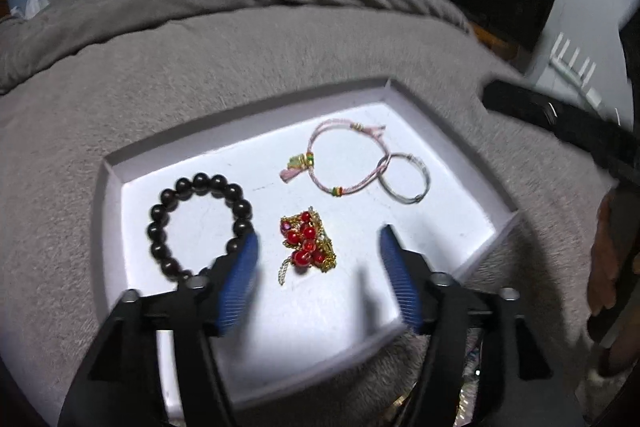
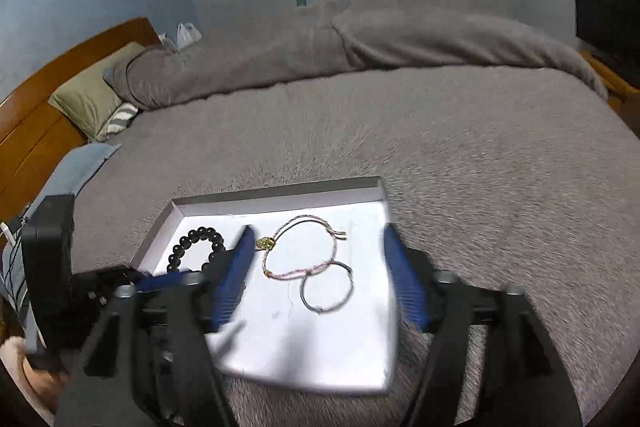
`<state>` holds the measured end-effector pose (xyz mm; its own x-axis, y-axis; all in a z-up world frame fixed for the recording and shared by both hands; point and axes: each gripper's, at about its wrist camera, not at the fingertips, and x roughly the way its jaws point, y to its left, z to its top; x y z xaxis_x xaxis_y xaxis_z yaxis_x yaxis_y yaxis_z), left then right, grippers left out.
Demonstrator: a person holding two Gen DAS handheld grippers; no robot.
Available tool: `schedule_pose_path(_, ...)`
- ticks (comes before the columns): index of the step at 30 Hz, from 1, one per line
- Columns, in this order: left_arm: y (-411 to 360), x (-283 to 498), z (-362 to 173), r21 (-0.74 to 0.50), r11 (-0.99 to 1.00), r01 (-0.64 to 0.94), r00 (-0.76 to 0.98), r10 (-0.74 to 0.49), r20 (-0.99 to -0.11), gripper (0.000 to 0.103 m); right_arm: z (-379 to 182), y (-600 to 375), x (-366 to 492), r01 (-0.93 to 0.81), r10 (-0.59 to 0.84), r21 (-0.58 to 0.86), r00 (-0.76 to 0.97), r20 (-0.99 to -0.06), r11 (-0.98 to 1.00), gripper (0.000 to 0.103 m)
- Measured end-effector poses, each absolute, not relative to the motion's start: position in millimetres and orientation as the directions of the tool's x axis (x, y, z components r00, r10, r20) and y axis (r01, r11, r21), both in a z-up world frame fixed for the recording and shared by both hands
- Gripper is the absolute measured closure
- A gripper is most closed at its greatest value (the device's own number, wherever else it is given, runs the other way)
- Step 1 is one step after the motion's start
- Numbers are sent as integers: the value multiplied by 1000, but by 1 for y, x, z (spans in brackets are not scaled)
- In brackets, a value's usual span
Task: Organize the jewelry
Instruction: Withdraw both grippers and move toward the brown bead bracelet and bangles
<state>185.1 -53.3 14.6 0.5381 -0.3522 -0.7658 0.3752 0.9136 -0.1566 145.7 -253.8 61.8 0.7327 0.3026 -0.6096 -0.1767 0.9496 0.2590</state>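
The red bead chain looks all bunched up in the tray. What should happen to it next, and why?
Probably lower the left hand-held gripper and close it on the red bead chain to lift and straighten it. The chain lies in a heap right between the open fingers, while the dark bead bracelet and the pink cord bracelet already lie as open loops in the white tray.

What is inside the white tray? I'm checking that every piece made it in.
White tray: dark bead bracelet, red-and-gold beaded piece, pink cord bracelet, thin silver ring bracelet. The near corners are covered.
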Motion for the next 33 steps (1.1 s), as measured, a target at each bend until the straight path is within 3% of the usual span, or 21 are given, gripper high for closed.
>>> schedule_pose_path(6, -31, 168, 41, -169, 923, 347, 589, -354, -726, 23, 69, -274, 103, -153, 276, 254, 769, -577, 955, 8)
schedule_pose_path(8, -25, 161, 50, -153, 928, 340, 608, -341, -717, 19, 69, -281, 92, -142, 264, 250, 777, -572, 958, 5)
schedule_pose_path(21, 4, 105, 67, -37, 956, 291, 686, -236, -688, 12, 59, -289, 29, -74, 130, 119, 808, -574, 990, 5)
schedule_pose_path(33, 8, 53, 35, 20, 938, 346, 640, -220, -737, 11, 20, -279, -2, -99, 153, 118, 735, -661, 988, 5)
